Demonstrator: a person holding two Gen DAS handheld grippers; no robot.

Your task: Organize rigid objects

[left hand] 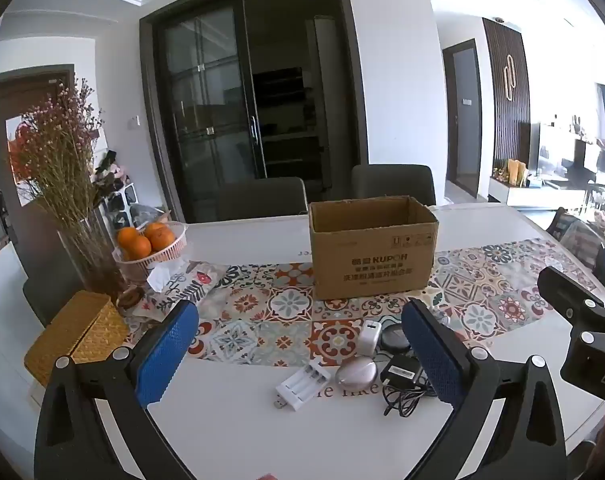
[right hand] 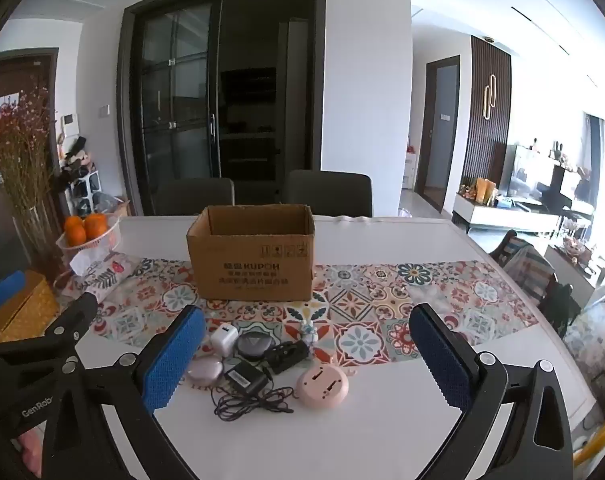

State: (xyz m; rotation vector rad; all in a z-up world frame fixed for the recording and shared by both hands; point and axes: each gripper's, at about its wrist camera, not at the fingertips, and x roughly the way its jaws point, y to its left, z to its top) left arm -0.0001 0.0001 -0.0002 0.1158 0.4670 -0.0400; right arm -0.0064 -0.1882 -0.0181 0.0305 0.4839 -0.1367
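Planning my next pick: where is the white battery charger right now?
In the left wrist view, the white battery charger lies on the bare white table, nearest the camera, just left of the pink oval case.

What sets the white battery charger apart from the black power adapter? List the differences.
The white battery charger is long and flat with open, empty slots and a short plug at one end; the black power adapter is a compact block with a label. The charger has no cord, while the adapter trails a tangled black cable. Both lie loose on the white table, untouched by either gripper.
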